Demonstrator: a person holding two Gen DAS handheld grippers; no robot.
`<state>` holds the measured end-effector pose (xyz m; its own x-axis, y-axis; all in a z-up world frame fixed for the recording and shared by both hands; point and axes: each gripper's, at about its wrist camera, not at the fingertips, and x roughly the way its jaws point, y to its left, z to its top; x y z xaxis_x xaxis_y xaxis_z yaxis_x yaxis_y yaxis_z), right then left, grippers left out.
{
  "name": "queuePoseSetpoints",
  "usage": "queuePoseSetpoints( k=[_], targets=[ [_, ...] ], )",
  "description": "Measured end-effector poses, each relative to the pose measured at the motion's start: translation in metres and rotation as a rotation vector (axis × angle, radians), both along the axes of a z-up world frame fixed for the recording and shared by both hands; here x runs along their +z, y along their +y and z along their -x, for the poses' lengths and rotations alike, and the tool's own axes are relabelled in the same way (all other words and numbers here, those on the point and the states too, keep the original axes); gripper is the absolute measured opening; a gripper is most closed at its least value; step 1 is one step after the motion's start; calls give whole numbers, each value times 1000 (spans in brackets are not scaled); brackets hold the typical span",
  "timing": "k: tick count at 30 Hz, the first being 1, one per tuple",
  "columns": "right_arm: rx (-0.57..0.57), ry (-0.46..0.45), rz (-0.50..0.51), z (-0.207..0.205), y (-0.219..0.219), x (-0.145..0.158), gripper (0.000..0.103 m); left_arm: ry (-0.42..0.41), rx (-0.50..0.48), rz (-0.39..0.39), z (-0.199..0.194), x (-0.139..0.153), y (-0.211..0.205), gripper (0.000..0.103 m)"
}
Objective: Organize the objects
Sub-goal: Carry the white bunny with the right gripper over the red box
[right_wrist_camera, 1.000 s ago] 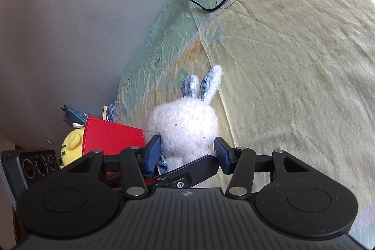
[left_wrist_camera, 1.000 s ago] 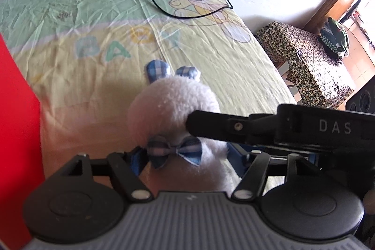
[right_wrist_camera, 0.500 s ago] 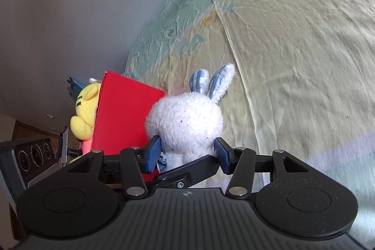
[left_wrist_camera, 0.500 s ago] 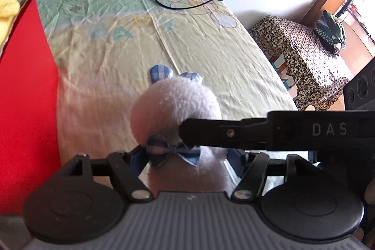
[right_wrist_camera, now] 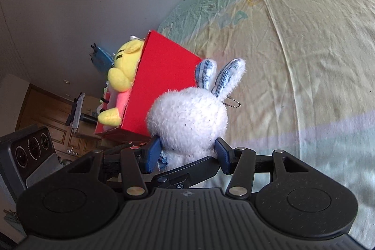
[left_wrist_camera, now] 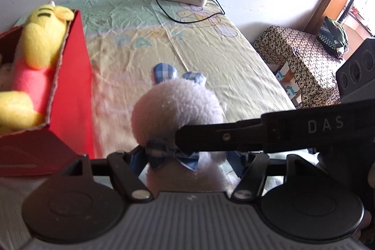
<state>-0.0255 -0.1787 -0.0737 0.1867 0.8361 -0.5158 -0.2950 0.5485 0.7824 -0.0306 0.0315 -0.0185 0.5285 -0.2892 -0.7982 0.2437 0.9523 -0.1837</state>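
Both grippers, left (left_wrist_camera: 187,157) and right (right_wrist_camera: 187,154), are clamping the white plush rabbit (right_wrist_camera: 187,118) above the bedsheet (right_wrist_camera: 304,50), now nearer the red box (left_wrist_camera: 70,90), whose yellow plush (left_wrist_camera: 39,39) has come into view at left.

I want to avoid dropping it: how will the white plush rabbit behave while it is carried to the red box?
The white plush rabbit looks soft and light, so the jaws probably sink into its fur. Its ears are likely floppy. It should not roll or break if dropped on the bedsheet.
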Motion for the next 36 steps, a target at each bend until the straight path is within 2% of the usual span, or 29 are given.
queuePoseSetpoints(
  k=[6, 11, 22, 30, 36],
  targets=[
    [29, -95, -25, 14, 11, 31, 54, -100, -19, -2, 16, 27, 17, 67],
    [0, -150, -60, 24, 23, 52, 53, -153, -57, 28, 24, 44, 39, 67],
    [-52, -287, -75, 44, 84, 88, 53, -256, -77, 49, 31, 78, 104, 68],
    [-51, -355, -78, 42, 139, 90, 53, -287, -44, 47, 25, 84, 158, 68],
    [-48, -367, -71, 33, 172, 81, 53, -280, -26, 38, 12, 74, 190, 67]
  ],
)
